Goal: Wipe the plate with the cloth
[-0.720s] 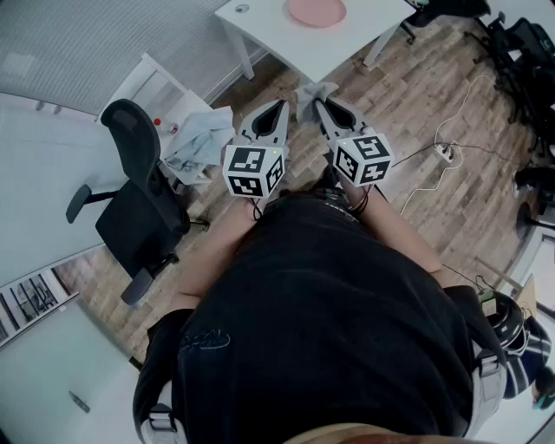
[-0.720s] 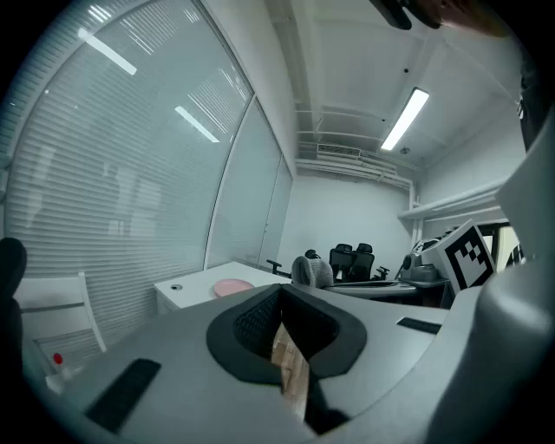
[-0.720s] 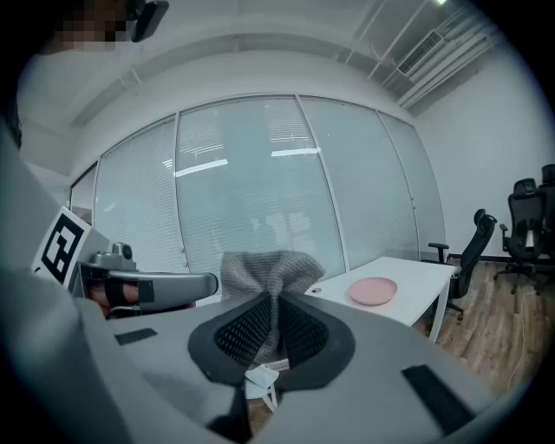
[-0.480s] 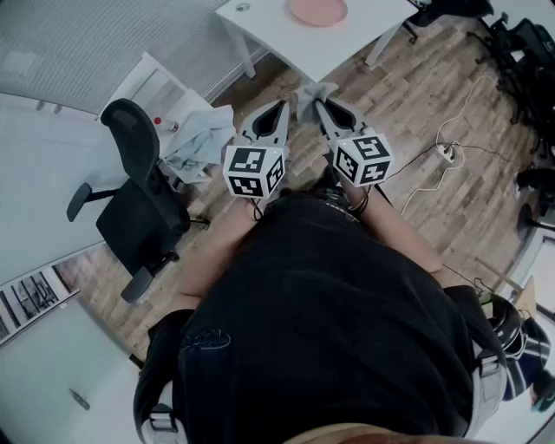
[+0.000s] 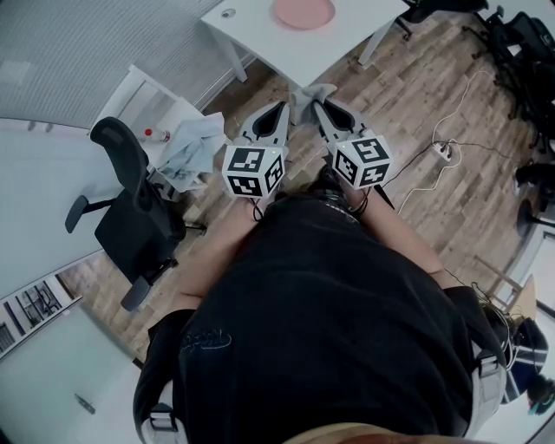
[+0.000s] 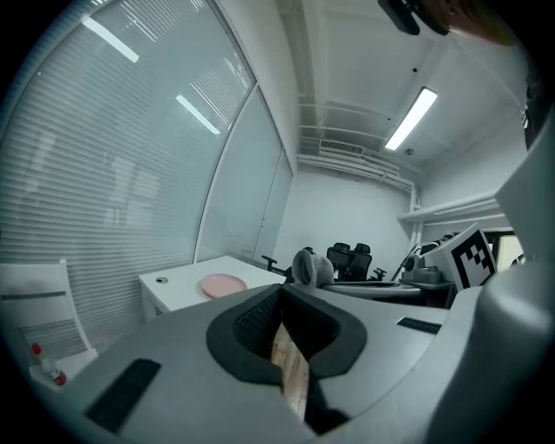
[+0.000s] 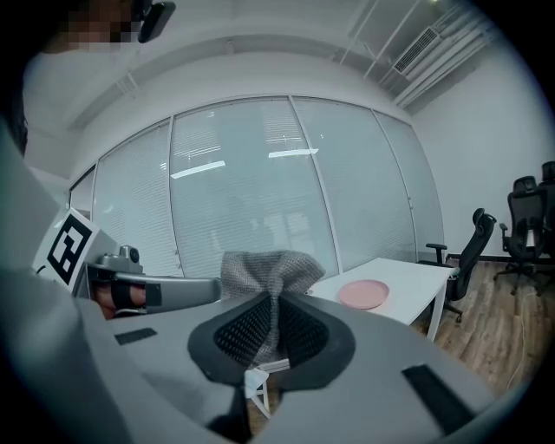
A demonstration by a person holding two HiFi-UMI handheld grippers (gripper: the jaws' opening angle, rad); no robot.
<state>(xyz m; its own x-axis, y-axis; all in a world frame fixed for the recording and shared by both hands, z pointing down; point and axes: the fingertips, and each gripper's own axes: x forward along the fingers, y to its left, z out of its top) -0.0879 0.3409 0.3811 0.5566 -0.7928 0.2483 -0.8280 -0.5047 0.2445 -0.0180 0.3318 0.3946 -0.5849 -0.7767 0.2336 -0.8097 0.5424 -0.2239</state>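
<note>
Head view looks down on a person (image 5: pixel 329 329) standing on the wooden floor (image 5: pixel 416 113), well short of the white rectangular worktop (image 5: pixel 260 39) that carries the round pink plate (image 5: pixel 303 12). The right tongs (image 5: pixel 317 104) are clamped on the grey knitted cloth (image 5: pixel 310 92). It bunches up out of the tips and hangs in the air, well apart from the plate. The right gripper view shows the weave pinched between the ribbed pads (image 7: pixel 243 334). The left tongs (image 5: pixel 280 105) are closed together on nothing, and in the left gripper view only the floor shows through their slit. Both point toward the plate, tilted a little downward.

By my reading, the cloth is in hand and carrying it to the plate is the present step; no wiping has begun. The next move calls for closing in on the worktop and lowering the cloth flat onto the plate's face. The empty tongs could perhaps steady the plate's rim.
</note>
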